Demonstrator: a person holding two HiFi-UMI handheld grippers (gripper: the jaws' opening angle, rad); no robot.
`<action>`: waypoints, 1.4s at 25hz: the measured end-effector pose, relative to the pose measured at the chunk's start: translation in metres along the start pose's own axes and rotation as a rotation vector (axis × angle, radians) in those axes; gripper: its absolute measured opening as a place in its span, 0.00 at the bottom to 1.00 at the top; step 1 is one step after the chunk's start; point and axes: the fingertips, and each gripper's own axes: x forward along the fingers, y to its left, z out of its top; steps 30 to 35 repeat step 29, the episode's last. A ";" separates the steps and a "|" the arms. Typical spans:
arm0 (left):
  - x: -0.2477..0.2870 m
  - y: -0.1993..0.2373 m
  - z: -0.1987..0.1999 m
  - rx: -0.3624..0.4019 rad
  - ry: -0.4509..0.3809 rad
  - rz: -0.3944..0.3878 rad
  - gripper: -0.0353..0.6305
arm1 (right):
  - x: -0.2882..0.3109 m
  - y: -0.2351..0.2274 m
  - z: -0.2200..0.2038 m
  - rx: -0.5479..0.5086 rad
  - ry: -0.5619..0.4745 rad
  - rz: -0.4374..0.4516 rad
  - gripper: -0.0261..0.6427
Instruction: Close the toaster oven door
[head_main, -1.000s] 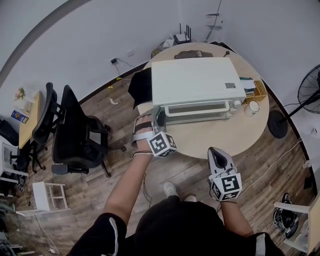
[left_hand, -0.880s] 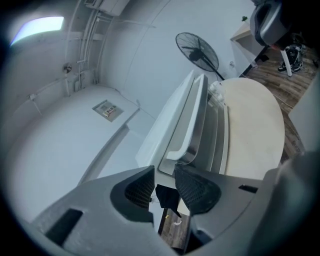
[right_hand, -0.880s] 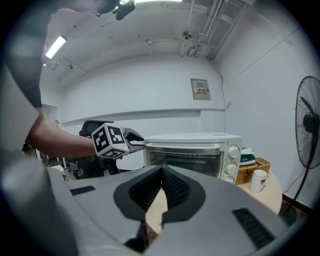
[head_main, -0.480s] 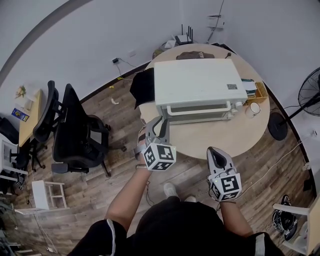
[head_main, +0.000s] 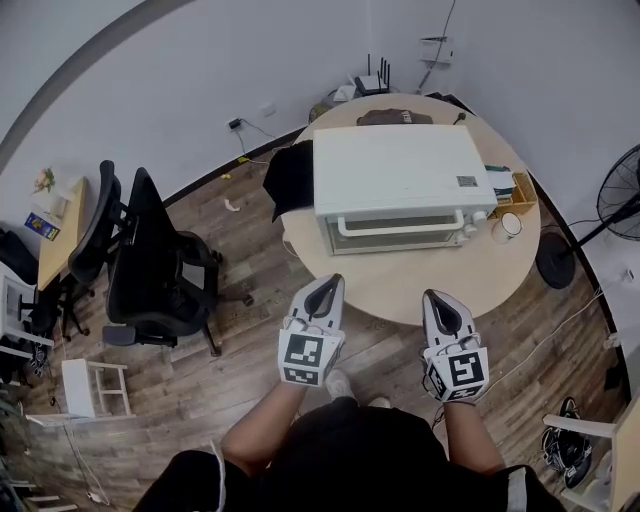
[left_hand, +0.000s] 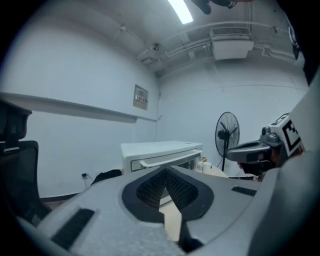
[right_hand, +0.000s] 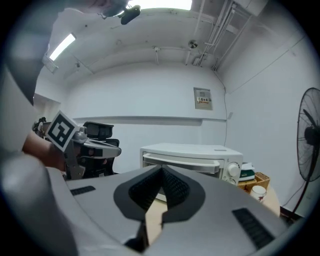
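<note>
Head view: the left hand-held gripper (head_main: 326, 284), jaws just closing on nothing, and the shut, empty right hand-held gripper (head_main: 437, 298) are hovering with the toaster oven door (head_main: 398, 229) ahead, seemingly closed.

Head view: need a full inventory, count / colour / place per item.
toaster oven: 1, white, middle of table, door shut
table: 1, light wood, round, in front of the person
mug: 1, white, on table right of the oven
wooden box: 1, tan, table's right edge, behind the mug
black cloth: 1, black, left of the oven
office chairs: 2, black, floor at left
fan: 1, black, floor at right
left tongs: 1, white-grey, at table's near edge, jaws just closed, nothing between
right tongs: 1, white-grey, at table's near edge, shut, empty
</note>
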 end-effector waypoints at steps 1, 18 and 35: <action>-0.003 -0.003 0.000 -0.002 -0.011 -0.008 0.06 | 0.001 -0.002 0.003 0.003 -0.004 -0.001 0.03; -0.016 -0.009 -0.006 -0.015 0.008 -0.012 0.06 | 0.002 0.005 0.017 -0.051 0.024 0.035 0.03; -0.012 -0.013 -0.006 -0.007 0.024 -0.025 0.06 | 0.006 0.020 0.019 -0.054 0.029 0.056 0.03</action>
